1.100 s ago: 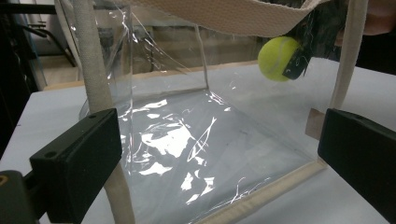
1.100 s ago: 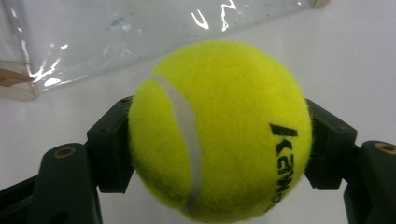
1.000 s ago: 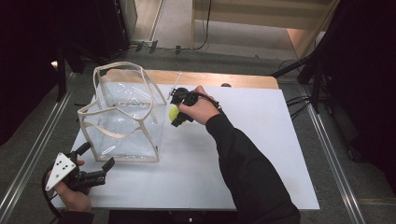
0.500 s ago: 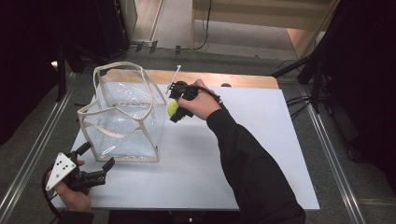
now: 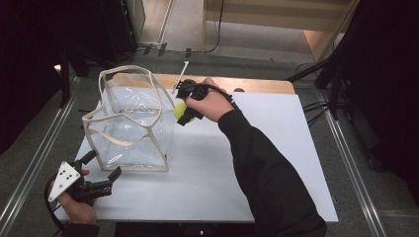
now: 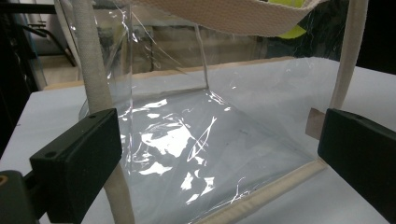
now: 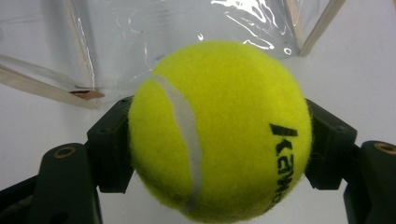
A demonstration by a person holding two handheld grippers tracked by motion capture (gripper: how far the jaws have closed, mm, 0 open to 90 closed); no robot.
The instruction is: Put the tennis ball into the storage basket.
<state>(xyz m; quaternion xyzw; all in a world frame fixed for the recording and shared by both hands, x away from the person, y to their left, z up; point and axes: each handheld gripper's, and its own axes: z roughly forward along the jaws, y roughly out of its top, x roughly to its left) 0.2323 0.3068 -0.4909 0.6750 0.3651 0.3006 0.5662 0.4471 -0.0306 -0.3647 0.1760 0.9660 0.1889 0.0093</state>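
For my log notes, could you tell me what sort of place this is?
Probably a lab or recording workspace: a white table on bare floor with metal rails, loose cables, dark surroundings.

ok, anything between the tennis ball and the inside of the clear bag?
Yes: the bag's clear side wall. The right hand-held gripper holds the tennis ball outside that wall, near the rim. The top is open, so it would likely need to go over the rim and the strap handles.
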